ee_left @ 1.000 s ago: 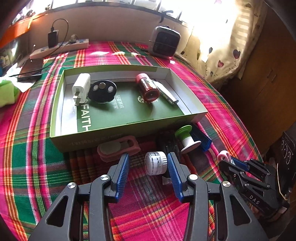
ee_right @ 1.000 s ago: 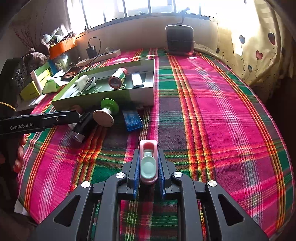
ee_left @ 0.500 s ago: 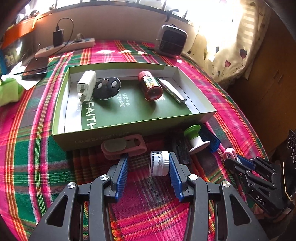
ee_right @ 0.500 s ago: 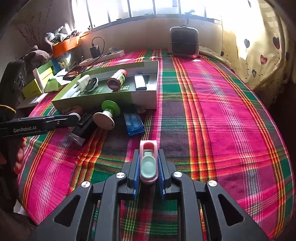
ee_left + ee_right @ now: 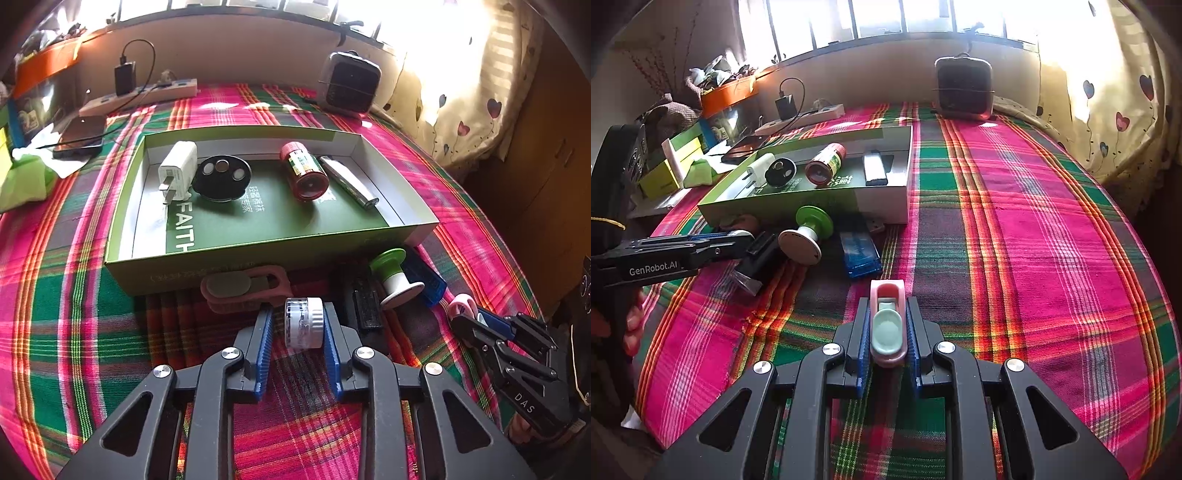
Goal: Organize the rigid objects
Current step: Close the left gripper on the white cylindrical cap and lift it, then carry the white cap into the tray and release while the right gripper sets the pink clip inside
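My left gripper (image 5: 298,326) is closing around a small white jar (image 5: 304,323); the right pad touches it, a thin gap shows at the left pad. My right gripper (image 5: 887,325) is shut on a pink clip with a mint lever (image 5: 887,325), above the cloth; it also shows in the left wrist view (image 5: 476,325). The green box (image 5: 236,258) holds a white charger (image 5: 177,168), a black disc (image 5: 221,177), a red bottle (image 5: 303,171) and a silver lighter (image 5: 349,182).
In front of the box lie another pink clip (image 5: 243,288), a black clip (image 5: 364,301), a green-and-white spool (image 5: 393,277) and a blue case (image 5: 424,277). A power strip (image 5: 140,96), a phone (image 5: 79,134) and a small heater (image 5: 349,83) stand behind.
My left gripper's jaws have narrowed around the white jar, which has turned on its side between them. The right gripper still holds the pink clip and has barely moved.
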`<state>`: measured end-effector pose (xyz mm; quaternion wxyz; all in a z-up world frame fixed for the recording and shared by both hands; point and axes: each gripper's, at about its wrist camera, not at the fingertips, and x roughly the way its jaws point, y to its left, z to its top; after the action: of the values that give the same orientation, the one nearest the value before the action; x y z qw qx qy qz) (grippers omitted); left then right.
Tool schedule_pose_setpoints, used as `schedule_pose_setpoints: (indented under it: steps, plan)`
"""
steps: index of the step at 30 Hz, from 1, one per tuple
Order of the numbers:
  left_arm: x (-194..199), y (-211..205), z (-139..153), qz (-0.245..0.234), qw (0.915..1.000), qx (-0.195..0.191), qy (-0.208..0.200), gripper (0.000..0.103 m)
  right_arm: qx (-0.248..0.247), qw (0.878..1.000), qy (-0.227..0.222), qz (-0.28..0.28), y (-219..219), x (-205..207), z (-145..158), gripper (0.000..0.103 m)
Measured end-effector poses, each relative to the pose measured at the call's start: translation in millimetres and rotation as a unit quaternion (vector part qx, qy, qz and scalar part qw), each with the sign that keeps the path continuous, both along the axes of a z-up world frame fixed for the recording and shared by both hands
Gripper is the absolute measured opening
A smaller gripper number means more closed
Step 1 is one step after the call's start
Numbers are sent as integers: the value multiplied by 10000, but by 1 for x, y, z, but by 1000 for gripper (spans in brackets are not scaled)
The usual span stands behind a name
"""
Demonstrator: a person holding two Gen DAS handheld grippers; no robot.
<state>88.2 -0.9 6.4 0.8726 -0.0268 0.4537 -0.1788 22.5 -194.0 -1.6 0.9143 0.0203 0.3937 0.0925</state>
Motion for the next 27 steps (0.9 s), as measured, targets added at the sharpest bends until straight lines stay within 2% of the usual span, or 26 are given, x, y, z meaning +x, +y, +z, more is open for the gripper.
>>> schedule_pose_setpoints:
  steps: [2, 27]
  plan:
    - [0, 0, -1, 7, 10000, -22, 10, 18, 20, 10000, -13, 15, -1, 0, 0, 19]
    - [-4, 5, 6, 74, 9999, -88, -72, 18, -70, 10000, 45, 52, 1, 1, 2, 19]
